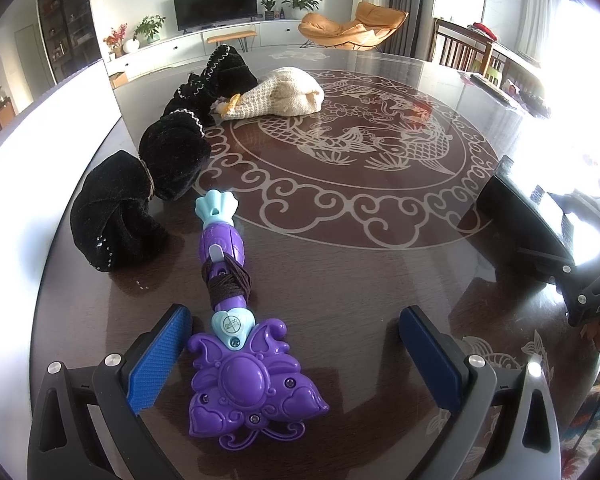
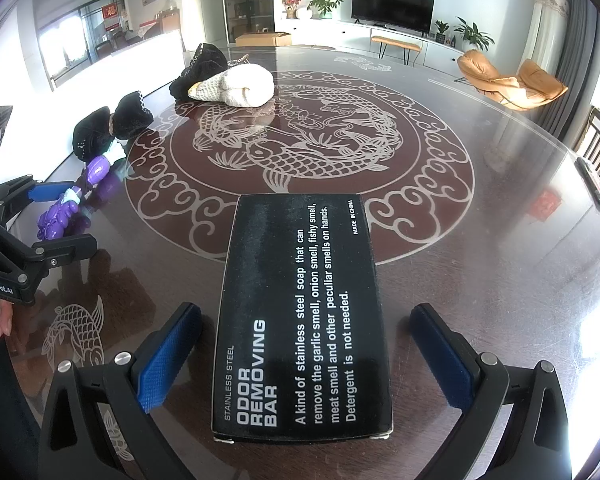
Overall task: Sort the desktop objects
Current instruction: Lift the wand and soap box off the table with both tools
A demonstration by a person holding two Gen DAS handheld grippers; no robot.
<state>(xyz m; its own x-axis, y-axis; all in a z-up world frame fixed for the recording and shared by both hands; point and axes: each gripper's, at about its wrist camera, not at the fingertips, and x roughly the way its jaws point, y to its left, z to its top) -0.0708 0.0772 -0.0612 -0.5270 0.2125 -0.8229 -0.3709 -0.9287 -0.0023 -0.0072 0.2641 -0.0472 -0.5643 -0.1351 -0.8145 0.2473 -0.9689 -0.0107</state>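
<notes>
Left wrist view: our left gripper point(image 1: 296, 344) sits low over the dark table point(image 1: 380, 280), jaws spread wide, gripping nothing. The purple toy wand point(image 1: 236, 344) lies flat on the tabletop between the blue pads point(image 1: 156, 360), closer to the left pad and looks to be just touching it; well clear of the right pad. The wand's butterfly-shaped head points toward the camera; brown cord is wound round its handle, pale blue tip points away. Just past the tip, a black velvet cloth point(image 1: 132, 204) lies bunched along the table's left edge. Further back a cream knitted item point(image 1: 284, 94) rests against more black fabric. At the right edge we see the black box point(image 1: 528, 216) and part of our right gripper point(image 1: 592, 300).

Right wrist view: our right gripper point(image 2: 306, 356) is also released, jaws wide apart. The black box point(image 2: 300, 320), printed "ODOR REMOVING BAR", lies flat on the table point(image 2: 480, 280) between the pads point(image 2: 168, 356), gaps on both sides, no contact. At far left, our left gripper point(image 2: 48, 216) straddles the wand point(image 2: 68, 204). Velvet cloth point(image 2: 112, 124) and knitted item point(image 2: 236, 86) sit beyond it.
</notes>
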